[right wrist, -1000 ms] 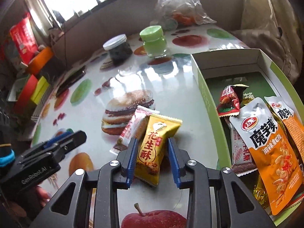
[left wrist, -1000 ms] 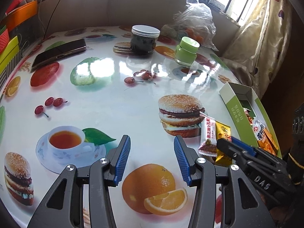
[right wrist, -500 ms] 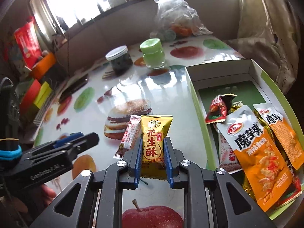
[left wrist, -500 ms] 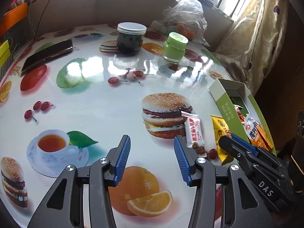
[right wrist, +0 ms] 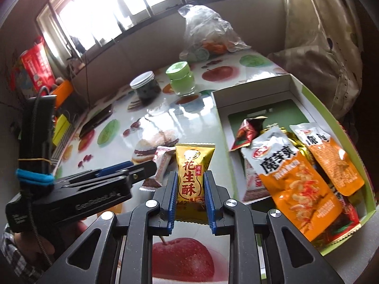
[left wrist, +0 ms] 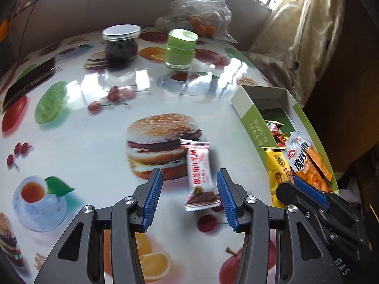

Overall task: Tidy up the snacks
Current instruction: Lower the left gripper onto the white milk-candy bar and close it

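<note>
**Now the yellow packet is gripped, the white one lies free**

Here the right claw (right wrist: pixel 191 197) is closed tight on the yellow snack packet (right wrist: pixel 192 175); its blue pads (right wrist: pixel 172 201) press both long sides, and the packet stands upright between them, just left of the green box (right wrist: pixel 222 127). The box already holds several packets, among them two orange ones (right wrist: pixel 300 187) and a small red one (right wrist: pixel 246 132). The left claw (left wrist: pixel 189 198) is about half open and grips nothing. The white and red snack bar (left wrist: pixel 199 177) lies on the desk (left wrist: pixel 94 146) between its pads, nearer the right pad, partly over the printed hamburger. Further back stand a dark jar (left wrist: pixel 121 43) and a green jar (left wrist: pixel 181 48), with a clear plastic bag (left wrist: pixel 203 7) behind.
</note>
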